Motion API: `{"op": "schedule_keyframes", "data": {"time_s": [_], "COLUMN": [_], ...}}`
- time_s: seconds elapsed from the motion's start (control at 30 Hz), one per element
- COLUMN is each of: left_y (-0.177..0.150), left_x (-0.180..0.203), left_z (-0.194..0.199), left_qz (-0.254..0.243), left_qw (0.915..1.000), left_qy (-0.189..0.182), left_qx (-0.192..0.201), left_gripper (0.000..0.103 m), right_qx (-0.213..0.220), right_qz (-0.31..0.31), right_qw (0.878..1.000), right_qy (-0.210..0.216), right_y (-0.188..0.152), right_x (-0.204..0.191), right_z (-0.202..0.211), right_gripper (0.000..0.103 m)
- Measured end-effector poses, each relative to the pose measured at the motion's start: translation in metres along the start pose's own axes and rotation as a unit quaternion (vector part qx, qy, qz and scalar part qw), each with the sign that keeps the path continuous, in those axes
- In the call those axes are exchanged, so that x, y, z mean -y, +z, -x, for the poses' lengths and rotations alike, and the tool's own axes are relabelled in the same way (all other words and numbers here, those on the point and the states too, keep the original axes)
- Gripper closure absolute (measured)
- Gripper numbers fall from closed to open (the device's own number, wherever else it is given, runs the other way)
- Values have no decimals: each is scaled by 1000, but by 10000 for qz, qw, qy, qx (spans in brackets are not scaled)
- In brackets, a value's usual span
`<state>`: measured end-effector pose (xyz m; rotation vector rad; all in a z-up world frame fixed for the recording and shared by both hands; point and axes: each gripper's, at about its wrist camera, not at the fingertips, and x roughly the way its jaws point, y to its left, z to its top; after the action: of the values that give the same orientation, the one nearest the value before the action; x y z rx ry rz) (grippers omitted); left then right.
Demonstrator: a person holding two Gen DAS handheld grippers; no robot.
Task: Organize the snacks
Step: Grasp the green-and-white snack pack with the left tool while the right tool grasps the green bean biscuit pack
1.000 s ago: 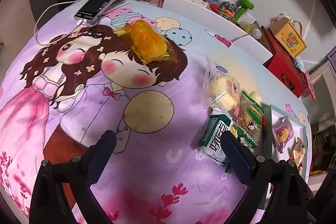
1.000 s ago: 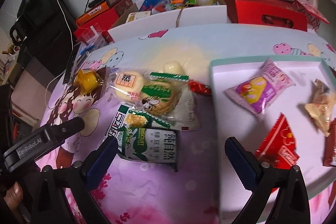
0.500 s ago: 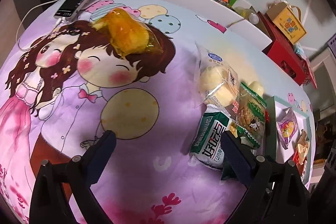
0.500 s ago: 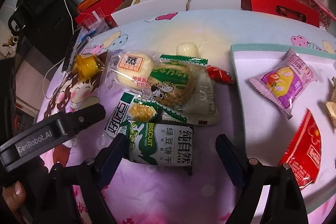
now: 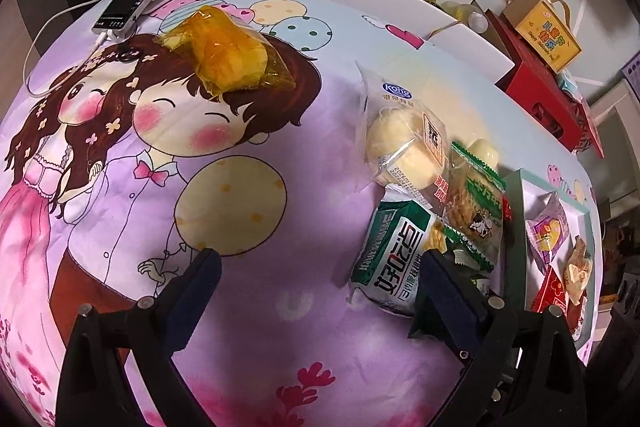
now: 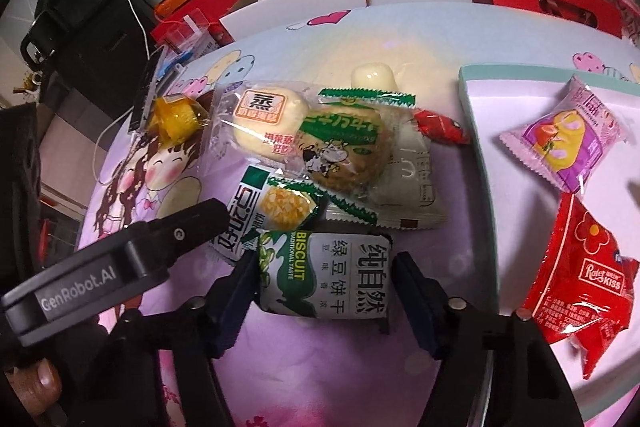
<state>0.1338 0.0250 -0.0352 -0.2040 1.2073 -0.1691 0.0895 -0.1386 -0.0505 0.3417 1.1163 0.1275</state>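
Two hand-held grippers are hovering over the cartoon-print bench (image 5: 248, 155). The left hand-held gripper (image 5: 316, 275) is staying spread above bare cloth. The right hand-held gripper (image 6: 324, 287) is closing around the green biscuit packet (image 6: 332, 275), lying at six o'clock of the snack pile (image 6: 320, 147).

Glossy plastic snack wrappers (image 6: 324, 275) on matt, probably cotton printed cloth (image 5: 240, 307)

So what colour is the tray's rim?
Pale teal tray rim, clearest in the right wrist view.
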Motion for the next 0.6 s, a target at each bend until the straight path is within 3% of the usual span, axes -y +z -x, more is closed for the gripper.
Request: {"op": "schedule_keyframes", "data": {"time_s": [0.6], "left_y": [0], "left_x": [8], "left_z": [6], "left_qz": [-92], "left_qw": [9999], "left_qy": [-128], "left_qx": [42], "left_gripper": [4], "right_qx": [242], "right_qz": [-153], "right_qw": [9996], "right_qy": [-42], "right_y": [1], "right_x": [16], "right_z": [26], "right_gripper": [39]}}
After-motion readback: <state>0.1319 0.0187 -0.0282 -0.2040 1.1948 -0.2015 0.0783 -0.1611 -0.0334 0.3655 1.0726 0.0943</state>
